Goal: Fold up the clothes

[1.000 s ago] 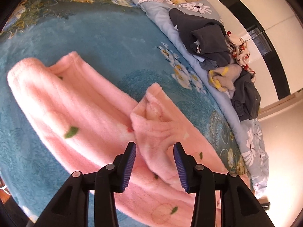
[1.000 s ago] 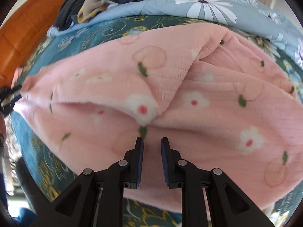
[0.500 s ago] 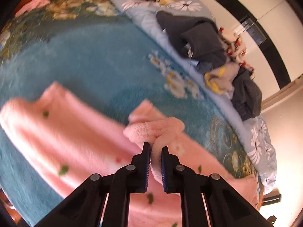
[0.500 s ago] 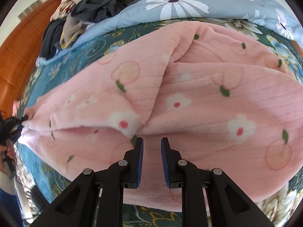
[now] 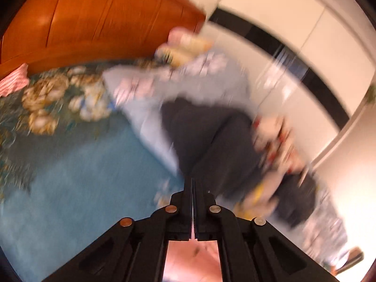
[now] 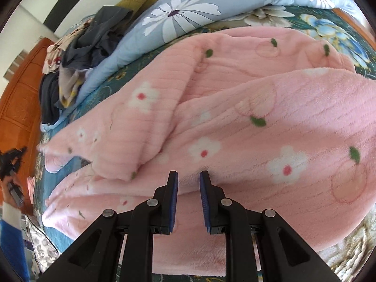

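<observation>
1. The pink fleece garment (image 6: 235, 122) lies spread on the bed, its long axis running from the far right of the right wrist view down to the near left, where one end tapers toward the left tongs (image 6: 10, 162) at the left edge.
2. The right tongs (image 6: 188, 183) hover just over the garment's near middle, their pads a little apart with nothing seen between them, so this hand is the nearer one to the body of the cloth.
3. The left tongs (image 5: 192, 202) are clenched, jaws pressed together; in the blurred left wrist view pink fabric (image 5: 192, 258) shows behind and below them, but I cannot tell whether they pinch it.
4. A ridge of doubled fleece runs diagonally across the middle of the garment, one layer lapped over the other; the next fold probably turns on carrying the left end over toward the right tongs.
5. The fleece is thick, ribbed and plush, printed with white flowers, green leaves and faint peach outlines; it should drape heavily and hold soft creases.
6. Beneath it is a teal floral bedspread (image 6: 340, 30); far behind lie a pale blue daisy quilt (image 6: 183, 16) and a loose pile of dark clothes (image 6: 91, 40) by the orange wooden headboard (image 6: 16, 98).
</observation>
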{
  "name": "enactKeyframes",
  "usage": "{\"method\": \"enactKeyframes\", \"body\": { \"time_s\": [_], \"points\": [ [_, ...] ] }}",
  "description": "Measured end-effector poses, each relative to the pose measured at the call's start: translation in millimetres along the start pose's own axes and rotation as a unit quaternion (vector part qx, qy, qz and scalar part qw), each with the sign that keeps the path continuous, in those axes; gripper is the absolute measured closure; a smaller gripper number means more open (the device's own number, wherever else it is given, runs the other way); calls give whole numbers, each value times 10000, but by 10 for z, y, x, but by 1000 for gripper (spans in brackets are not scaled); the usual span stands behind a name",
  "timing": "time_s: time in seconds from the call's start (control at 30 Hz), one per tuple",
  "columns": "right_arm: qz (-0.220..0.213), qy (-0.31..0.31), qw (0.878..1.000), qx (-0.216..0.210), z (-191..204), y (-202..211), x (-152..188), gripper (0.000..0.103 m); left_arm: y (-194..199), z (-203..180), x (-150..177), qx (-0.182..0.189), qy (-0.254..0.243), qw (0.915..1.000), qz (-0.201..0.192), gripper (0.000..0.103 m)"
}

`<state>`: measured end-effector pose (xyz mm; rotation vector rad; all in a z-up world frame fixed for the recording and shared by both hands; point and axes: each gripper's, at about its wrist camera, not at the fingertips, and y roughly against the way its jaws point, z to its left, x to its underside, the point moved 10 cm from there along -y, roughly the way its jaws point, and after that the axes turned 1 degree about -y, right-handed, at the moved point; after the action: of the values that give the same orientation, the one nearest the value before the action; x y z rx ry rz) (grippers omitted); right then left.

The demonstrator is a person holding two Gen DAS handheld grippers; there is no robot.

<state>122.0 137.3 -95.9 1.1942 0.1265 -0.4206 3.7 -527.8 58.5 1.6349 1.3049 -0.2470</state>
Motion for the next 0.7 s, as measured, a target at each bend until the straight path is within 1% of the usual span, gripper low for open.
{"method": "enactKeyframes", "body": {
  "time_s": [0.07, 0.1, 0.2, 0.3, 0.37, 0.4, 0.47, 0.5, 0.53, 0.6, 0.67, 0.7],
  "points": [
    [0, -16, 10000, 79, 16, -47, -23, 84, -28, 48, -76, 180, 184, 9997, 44, 103],
    [6, -29, 9999, 108, 23, -70, -34, 84, -84, 98, -46, 211, 278, 9993, 138, 103],
    [24, -27, 9998, 194, 40, -138, -74, 84, -352, 199, 220, 280, 556, 9953, 740, 103],
    [31, 10, 9996, 273, 70, -202, -110, 84, -649, 225, 614, 347, 975, 9833, 1497, 102],
    [35, 40, 9996, 291, 100, -227, -122, 80, -832, 187, 877, 203, 1077, 9733, 2017, 101],
    [32, 57, 9995, 308, 106, -233, -128, 80, -901, 161, 993, 53, 1055, 9691, 2228, 98],
    [17, 78, 9994, 340, 110, -243, -132, 79, -1021, 98, 1214, -244, 1037, 9595, 2607, 85],
    [12, 70, 9994, 345, 109, -247, -134, 79, -1067, 67, 1286, -293, 1081, 9564, 2698, 71],
    [10, 49, 9994, 339, 104, -249, -136, 79, -1124, 33, 1359, -316, 1146, 9534, 2773, 61],
    [12, -4, 9995, 312, 86, -245, -142, 79, -1239, -22, 1482, -416, 1201, 9474, 2936, 53],
    [25, 11, 9995, 324, 84, -240, -151, 79, -1352, -30, 1626, -683, 1186, 9379, 3189, 51],
    [29, 41, 9994, 340, 90, -238, -155, 79, -1392, -24, 1674, -782, 1181, 9348, 3258, 51]
  ]
}}
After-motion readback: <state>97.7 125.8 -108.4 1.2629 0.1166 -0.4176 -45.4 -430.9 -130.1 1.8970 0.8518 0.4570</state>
